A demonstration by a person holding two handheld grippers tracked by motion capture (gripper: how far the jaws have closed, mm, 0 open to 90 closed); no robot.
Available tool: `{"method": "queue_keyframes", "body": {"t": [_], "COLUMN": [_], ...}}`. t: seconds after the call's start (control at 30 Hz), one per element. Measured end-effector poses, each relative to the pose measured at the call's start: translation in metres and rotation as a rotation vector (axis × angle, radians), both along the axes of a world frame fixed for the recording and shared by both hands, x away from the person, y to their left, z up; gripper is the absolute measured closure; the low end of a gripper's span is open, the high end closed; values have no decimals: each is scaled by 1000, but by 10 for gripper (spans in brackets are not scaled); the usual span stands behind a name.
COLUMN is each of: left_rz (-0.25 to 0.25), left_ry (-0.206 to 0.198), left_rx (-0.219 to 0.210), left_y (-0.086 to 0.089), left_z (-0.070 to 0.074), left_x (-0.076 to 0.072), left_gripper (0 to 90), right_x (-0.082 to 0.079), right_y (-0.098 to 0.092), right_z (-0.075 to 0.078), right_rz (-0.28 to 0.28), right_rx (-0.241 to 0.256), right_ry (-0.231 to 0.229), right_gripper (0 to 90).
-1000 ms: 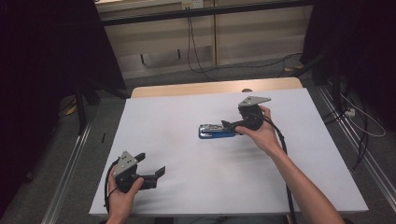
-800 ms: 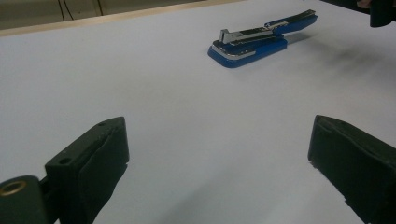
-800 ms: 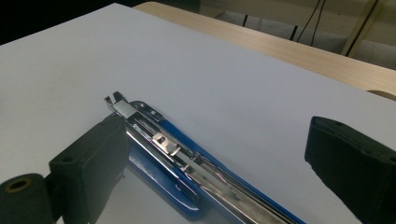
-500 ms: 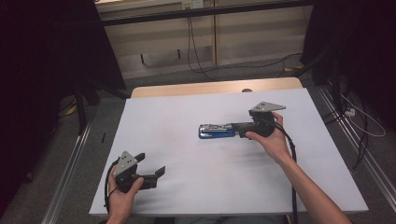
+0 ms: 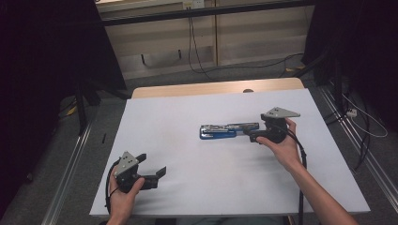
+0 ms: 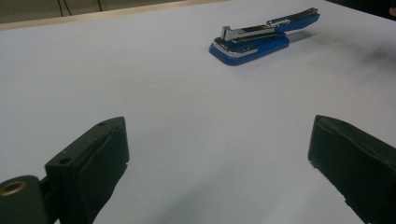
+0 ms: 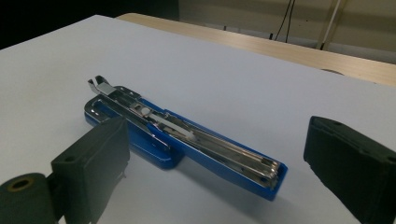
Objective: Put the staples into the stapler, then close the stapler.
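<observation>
blue stapler (image 5: 229, 131) lies flat on the white table (image 5: 187, 112), centre-right of the high view, long axis running left-right across the frame. blue plastic base and top cover, chrome metal staple track exposed between them; top cover swung open so the stapler is stretched out long and low. in the right gripper view the stapler (image 7: 182, 140) runs from upper left to lower right, chrome tip with a forked end at upper left, open blue cover end at lower right. right gripper (image 5: 251, 135) sits just right of the stapler's right end in the high view, jaws wide apart and holding nothing; in its own view the stapler's cover end lies between the two black jaws, left jaw overlapping the blue base, contact unclear. left gripper (image 5: 151, 168) at lower left of the high view, jaws spread apart and empty, well apart from the stapler (image 6: 264, 39), which shows upper right in the left gripper view.
</observation>
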State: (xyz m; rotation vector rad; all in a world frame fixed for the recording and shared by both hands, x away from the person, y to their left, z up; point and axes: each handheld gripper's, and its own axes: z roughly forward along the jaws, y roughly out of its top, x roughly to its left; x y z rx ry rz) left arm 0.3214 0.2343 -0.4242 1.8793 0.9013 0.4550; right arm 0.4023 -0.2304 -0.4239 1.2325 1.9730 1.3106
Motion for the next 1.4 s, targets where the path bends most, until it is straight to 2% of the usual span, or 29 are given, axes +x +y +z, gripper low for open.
{"method": "queue_keyframes", "body": {"t": [0.4, 0.47, 0.6, 0.67, 0.8, 0.93, 1.0, 1.07, 1.13, 1.27, 1.3, 1.4], "left_rz": [-5, 1, -9, -14, -7, -22, -26, -31, -19, -6, -2, -25], "left_ry": [-6, 0, 8, 0, 20, 15, 14, 8, -4, 3, 11, -2], "left_rx": [9, -2, 9, 10, 23, 19, 17, 20, 21, -2, -23, 11], "left_y": [-2, -2, -6, -7, -7, -11, -12, -12, -13, -15, -17, -24], "left_z": [2, 1, 0, 0, -4, -3, -2, -1, 0, 0, 0, -1], "left_x": [-3, -2, -2, -3, 0, 1, -1, -2, -1, 3, 4, 9], "left_gripper": [53, 53, 53, 53, 53, 53, 53, 53, 53, 53, 53, 60], "right_x": [-22, -25, -26, -27, -31, -32, -34, -37, -39, -42, -42, -42], "right_y": [-12, -14, -19, -21, -22, -24, -25, -25, -27, -30, -31, -31], "right_z": [-4, -4, -6, -6, -6, -8, -11, -12, -12, -14, -15, -15], "right_rz": [-2, -7, -26, -29, -47, -57, -62, -70, -75, -80, -78, -68], "right_rx": [-31, -23, -23, -21, -35, -32, -34, -49, -41, -53, -49, -45], "right_ry": [-17, -24, -19, -23, -38, -30, -13, -24, -21, -25, -22, -14], "right_gripper": [54, 56, 55, 53, 34, 26, 40, 53, 61, 109, 119, 158]}}
